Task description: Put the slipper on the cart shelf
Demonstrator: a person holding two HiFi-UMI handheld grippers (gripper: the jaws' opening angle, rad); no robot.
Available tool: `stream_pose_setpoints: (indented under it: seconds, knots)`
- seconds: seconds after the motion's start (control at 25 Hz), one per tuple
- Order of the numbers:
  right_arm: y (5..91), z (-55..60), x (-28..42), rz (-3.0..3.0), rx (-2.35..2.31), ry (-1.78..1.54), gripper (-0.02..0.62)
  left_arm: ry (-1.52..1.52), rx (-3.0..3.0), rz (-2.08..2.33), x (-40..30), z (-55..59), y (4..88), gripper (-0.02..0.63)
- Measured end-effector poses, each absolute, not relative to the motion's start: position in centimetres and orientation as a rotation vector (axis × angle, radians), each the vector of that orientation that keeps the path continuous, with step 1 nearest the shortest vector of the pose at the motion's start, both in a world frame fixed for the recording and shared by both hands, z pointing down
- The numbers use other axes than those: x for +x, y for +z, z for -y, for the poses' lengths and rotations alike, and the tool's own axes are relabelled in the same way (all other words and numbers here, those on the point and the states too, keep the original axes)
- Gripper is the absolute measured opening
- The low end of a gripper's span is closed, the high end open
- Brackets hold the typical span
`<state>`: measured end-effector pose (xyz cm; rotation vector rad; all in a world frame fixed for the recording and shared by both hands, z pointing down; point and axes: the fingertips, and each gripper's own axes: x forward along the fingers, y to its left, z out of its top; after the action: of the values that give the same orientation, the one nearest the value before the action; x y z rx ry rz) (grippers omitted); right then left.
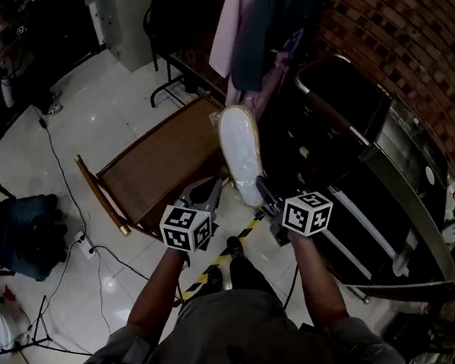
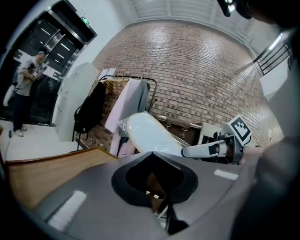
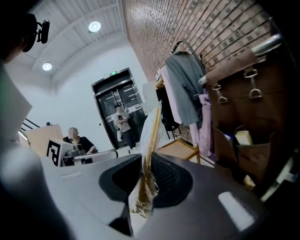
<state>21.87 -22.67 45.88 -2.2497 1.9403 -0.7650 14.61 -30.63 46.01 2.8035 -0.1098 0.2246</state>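
Right gripper (image 3: pixel 146 159) clamped on one end of the plastic-wrapped white slipper (image 1: pixel 241 150), slipper pointing toward twelve o'clock, left gripper (image 2: pixel 151 153) with jaws together and empty at its seven o'clock, wooden cart shelf (image 1: pixel 162 169) at nine o'clock, hanging clothes (image 1: pixel 265 31) at twelve.

The slipper (image 1: pixel 241 150) has a white sole and a tan rim and is wrapped in clear plastic. It is held up in the air, tilted, sole toward the head view, with its near end pinched in the right tongs (image 1: pixel 260 189). The wooden, raised-rimmed cart shelf (image 1: pixel 162 169) lies just left of it, bare.
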Motion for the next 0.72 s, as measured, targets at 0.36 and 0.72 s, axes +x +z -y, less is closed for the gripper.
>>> stream_pose_setpoints:
  seconds: [0.36,0.72]
  knots:
    - [48.7,6.0,22.9,-1.547,-2.448,-0.812,0.052,0.304,2.801,-0.361,20.9,15.9,47.0,0.008]
    - [50.4,-10.0,23.7,-1.17,-2.566,-0.809,0.052,0.377,2.759,-0.723,24.8,0.8,47.3,0.008]
